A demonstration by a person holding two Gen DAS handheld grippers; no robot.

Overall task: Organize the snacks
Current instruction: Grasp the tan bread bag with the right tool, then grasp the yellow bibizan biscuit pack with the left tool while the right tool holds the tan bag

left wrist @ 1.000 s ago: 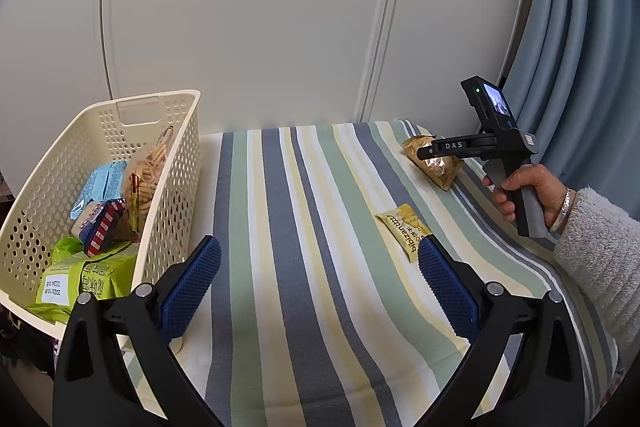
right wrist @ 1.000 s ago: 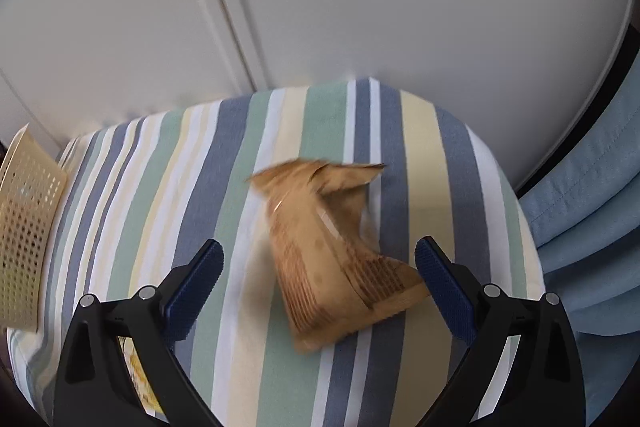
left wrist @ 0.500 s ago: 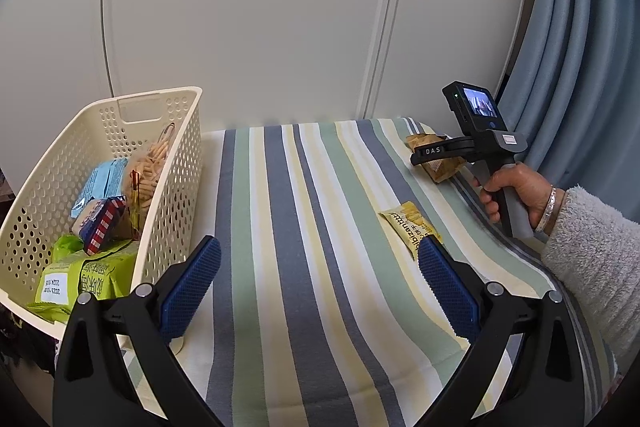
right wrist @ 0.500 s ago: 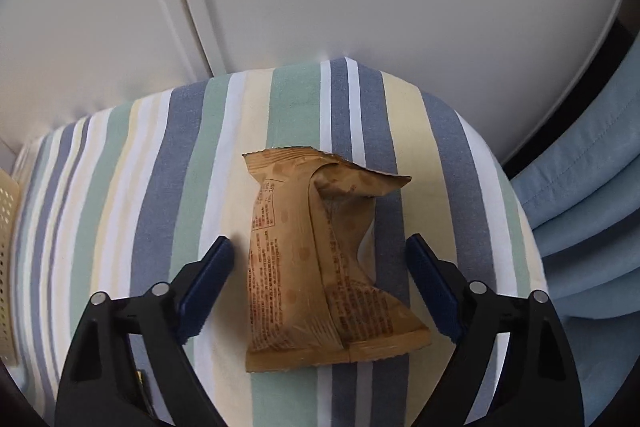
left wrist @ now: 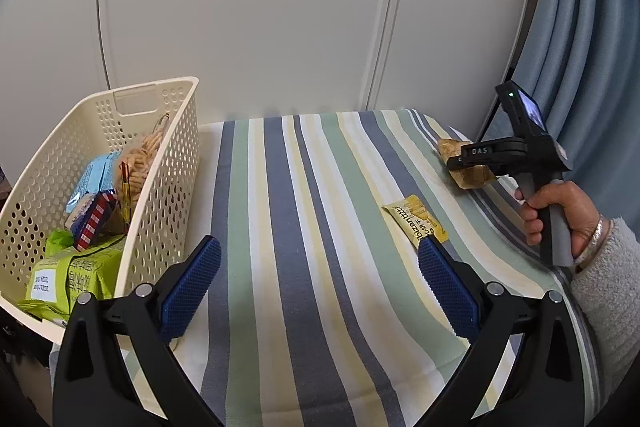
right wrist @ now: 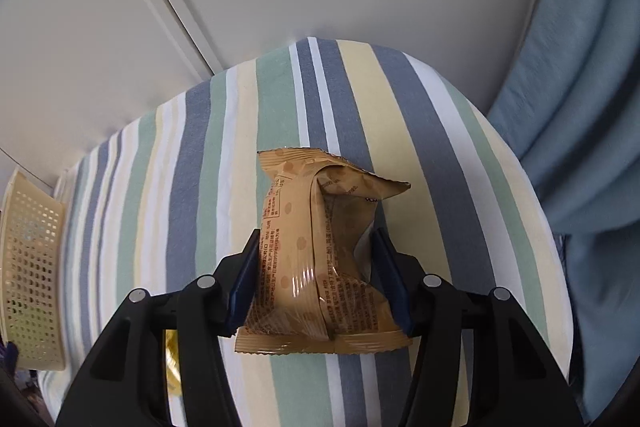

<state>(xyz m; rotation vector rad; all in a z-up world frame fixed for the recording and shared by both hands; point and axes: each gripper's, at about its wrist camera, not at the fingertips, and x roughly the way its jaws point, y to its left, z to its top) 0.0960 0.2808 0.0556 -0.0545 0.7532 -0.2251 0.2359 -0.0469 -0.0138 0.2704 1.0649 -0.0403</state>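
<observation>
A brown snack packet (right wrist: 316,251) lies on the striped cloth near the far right corner, and my right gripper (right wrist: 316,279) is shut on its sides. The left wrist view shows the same packet (left wrist: 472,175) under the right gripper (left wrist: 480,157), held by a person's hand (left wrist: 556,199). A yellow snack packet (left wrist: 414,221) lies flat on the cloth just beyond my left gripper's right finger. My left gripper (left wrist: 320,287) hangs open over the near cloth, holding nothing. At the left stands a cream perforated basket (left wrist: 176,155) with several snacks in it.
White cupboard doors (left wrist: 280,7) close off the back of the table. A blue curtain (left wrist: 592,27) hangs at the right, close to the table's right edge. The basket (right wrist: 32,267) shows at the far left in the right wrist view.
My right gripper moved forward over the brown packet and closed on it; its pads now press the packet's sides. The left gripper stayed still and open.
</observation>
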